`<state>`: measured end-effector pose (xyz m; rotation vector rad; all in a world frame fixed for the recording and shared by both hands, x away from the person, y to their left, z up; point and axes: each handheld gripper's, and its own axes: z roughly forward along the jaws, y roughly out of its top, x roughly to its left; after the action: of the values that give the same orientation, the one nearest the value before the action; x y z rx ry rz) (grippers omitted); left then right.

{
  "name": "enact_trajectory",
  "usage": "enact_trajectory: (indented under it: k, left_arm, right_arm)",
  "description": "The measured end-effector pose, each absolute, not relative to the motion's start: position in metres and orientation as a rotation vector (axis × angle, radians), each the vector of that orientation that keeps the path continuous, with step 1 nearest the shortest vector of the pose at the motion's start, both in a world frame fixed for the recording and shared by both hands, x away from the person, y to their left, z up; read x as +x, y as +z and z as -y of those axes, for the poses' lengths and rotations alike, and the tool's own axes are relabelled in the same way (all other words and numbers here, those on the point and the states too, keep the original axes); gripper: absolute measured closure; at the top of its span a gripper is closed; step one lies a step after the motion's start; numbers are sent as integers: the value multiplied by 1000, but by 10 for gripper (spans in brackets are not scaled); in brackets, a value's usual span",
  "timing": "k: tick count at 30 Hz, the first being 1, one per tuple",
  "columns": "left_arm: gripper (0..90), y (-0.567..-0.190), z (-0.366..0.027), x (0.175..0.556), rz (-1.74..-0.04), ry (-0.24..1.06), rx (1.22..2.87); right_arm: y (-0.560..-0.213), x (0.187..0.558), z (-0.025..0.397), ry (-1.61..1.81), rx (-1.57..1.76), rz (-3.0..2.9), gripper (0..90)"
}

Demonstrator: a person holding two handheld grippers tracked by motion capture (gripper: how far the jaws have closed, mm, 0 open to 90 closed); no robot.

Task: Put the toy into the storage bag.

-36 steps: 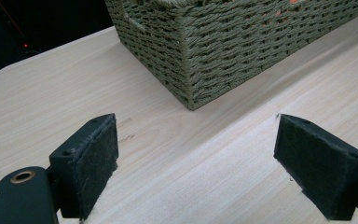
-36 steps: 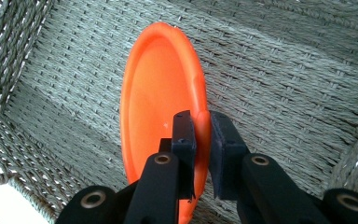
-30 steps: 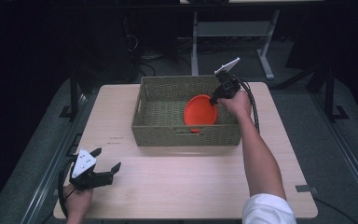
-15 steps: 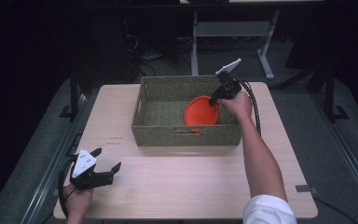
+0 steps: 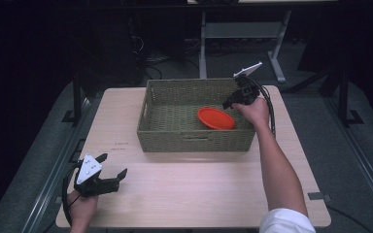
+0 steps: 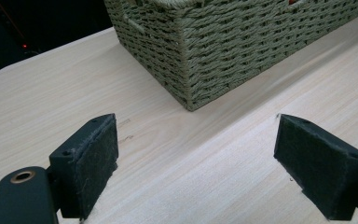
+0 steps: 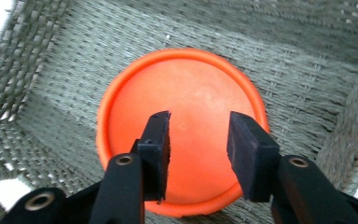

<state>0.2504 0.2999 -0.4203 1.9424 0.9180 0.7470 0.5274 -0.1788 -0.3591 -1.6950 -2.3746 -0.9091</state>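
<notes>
Basket (image 5: 194, 133) sits mid-counter (image 5: 199, 194), woven, green; orange plate (image 5: 216, 118) lies flat on its floor toward my right end; right claw (image 7: 198, 154) hangs just above the plate, jaws apart, gripping nothing; left claw (image 5: 108, 173) rests at the near-left counter edge, well apart, jaws spread wide, empty.

One basket (image 5: 194, 131) stands on one table (image 5: 199, 194). One orange plate (image 5: 216, 118) lies inside the basket. Two grippers: left (image 5: 110, 171), right (image 5: 229, 104).
</notes>
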Motion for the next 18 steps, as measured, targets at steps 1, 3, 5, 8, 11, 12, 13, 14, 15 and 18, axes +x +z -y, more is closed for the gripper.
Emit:
enact_trajectory:
  k: [1,3,5,8,11,12,13,14,15,18]
  left_arm:
    - [130,-420,-300,250,-918,747,1942]
    - [130,-420,-299,250,-916,748,1939]
    - [130,-420,-299,250,-911,750,1947]
    - [130,-421,-299,250,-914,749,1936]
    - [130,-421,-299,251,-918,747,1937]
    - [130,-420,-299,251,-914,750,1940]
    - [130,-420,-299,251,-914,750,1940]
    - [130,-421,-299,251,-913,753,1941]
    - [130,-421,-298,251,-914,751,1943]
    - [130,-420,-298,251,-912,750,1950]
  right_arm:
    - [-359,527,179,-909,-1695,2375,570]
    - [-356,524,182,-950,-1675,2374,547]
    - [-353,520,185,-1001,-1652,2368,530]
    - [-348,515,189,-1045,-1615,2355,501]
    - [-340,509,191,-1084,-1578,2352,467]
    - [-337,507,192,-1103,-1559,2348,462]
    - [-337,507,192,-1103,-1559,2348,462]
    - [-335,505,192,-1114,-1546,2346,454]
    - [-333,503,192,-1125,-1534,2346,442]
    - [-328,499,191,-1141,-1506,2352,410]
